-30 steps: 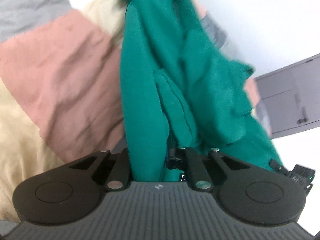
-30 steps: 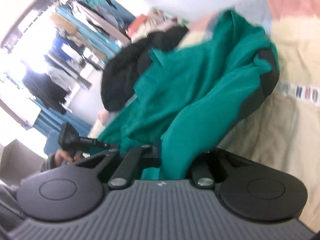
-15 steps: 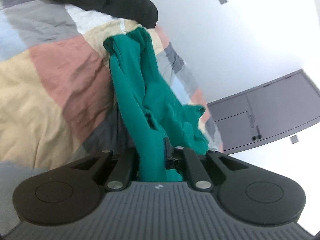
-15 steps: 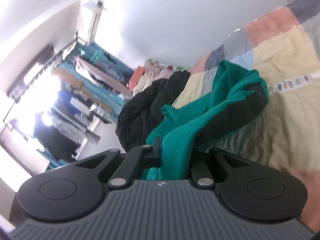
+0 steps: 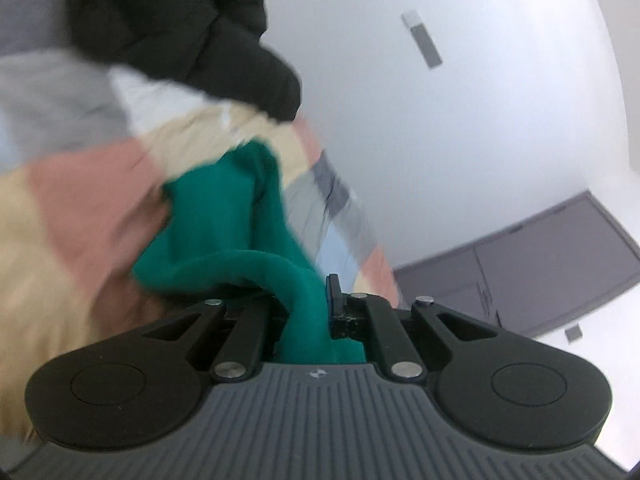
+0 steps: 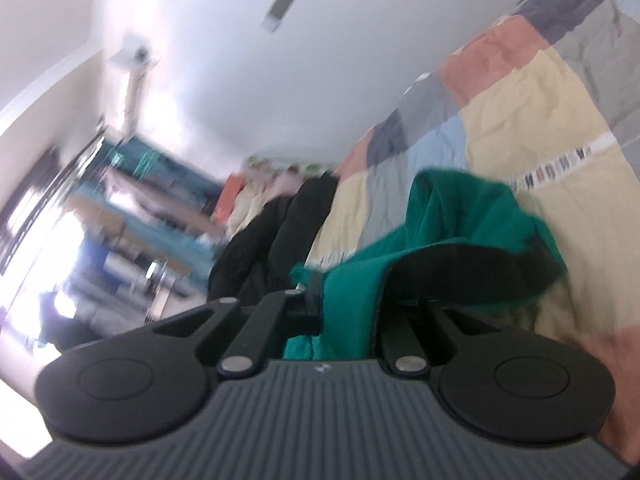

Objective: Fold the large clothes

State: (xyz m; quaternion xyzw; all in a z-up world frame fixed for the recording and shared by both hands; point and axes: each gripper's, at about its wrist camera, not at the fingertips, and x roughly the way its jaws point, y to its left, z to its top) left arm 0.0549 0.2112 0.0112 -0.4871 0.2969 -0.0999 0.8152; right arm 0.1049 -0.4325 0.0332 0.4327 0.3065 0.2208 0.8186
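Observation:
A large green garment hangs bunched over a patchwork bed cover. My left gripper is shut on a fold of it, and the cloth drapes forward and down to the bed. My right gripper is shut on another part of the same green garment, which has a black band along its edge. Cloth hides the fingertips in both views. Both views are motion-blurred.
A heap of black clothing lies on the bed beyond the green garment and shows in the right wrist view too. A grey cabinet stands at the right wall. The bed cover spreads right; a cluttered room lies left.
Both grippers have lifted and tilted up with the garment. The green cloth has slackened and bunched lower toward the bed, and more wall and ceiling shows.

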